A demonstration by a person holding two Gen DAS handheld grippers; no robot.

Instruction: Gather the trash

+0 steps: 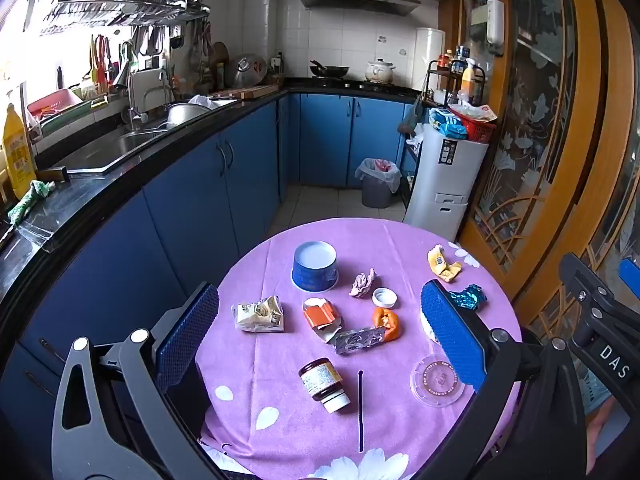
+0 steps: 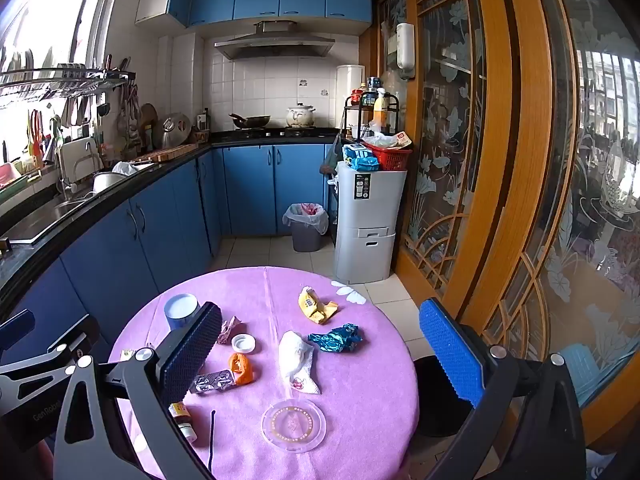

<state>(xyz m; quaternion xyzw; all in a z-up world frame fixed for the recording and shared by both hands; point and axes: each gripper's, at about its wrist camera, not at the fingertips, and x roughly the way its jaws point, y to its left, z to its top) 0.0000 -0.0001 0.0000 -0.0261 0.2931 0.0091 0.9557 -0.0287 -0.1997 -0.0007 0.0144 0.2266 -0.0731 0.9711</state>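
Note:
A round table with a pink cloth [image 1: 400, 248] [image 2: 360, 360] holds scattered trash: a cream wrapper [image 1: 260, 314], an orange carton piece [image 1: 320, 314], a foil blister pack [image 1: 360, 340] [image 2: 212, 382], orange peel [image 1: 386, 322] [image 2: 241, 367], a yellow wrapper [image 1: 442, 264] [image 2: 316, 306], a blue foil wrapper [image 1: 468, 296] [image 2: 336, 338], a white tissue [image 2: 298, 360] and a brown jar [image 1: 322, 382]. My left gripper [image 1: 320, 334] is open above the table. My right gripper [image 2: 320, 360] is open above the tissue. Both are empty.
A blue tub [image 1: 314, 266], a white cap [image 1: 384, 297], a clear lid [image 1: 436, 380] [image 2: 294, 424] and a dark stick [image 1: 360, 408] also lie on the cloth. A lined bin [image 1: 378, 182] [image 2: 306, 226] stands beyond by the blue cabinets [image 1: 208, 184]. A white appliance [image 2: 366, 220] and wooden door [image 2: 512, 160] are right.

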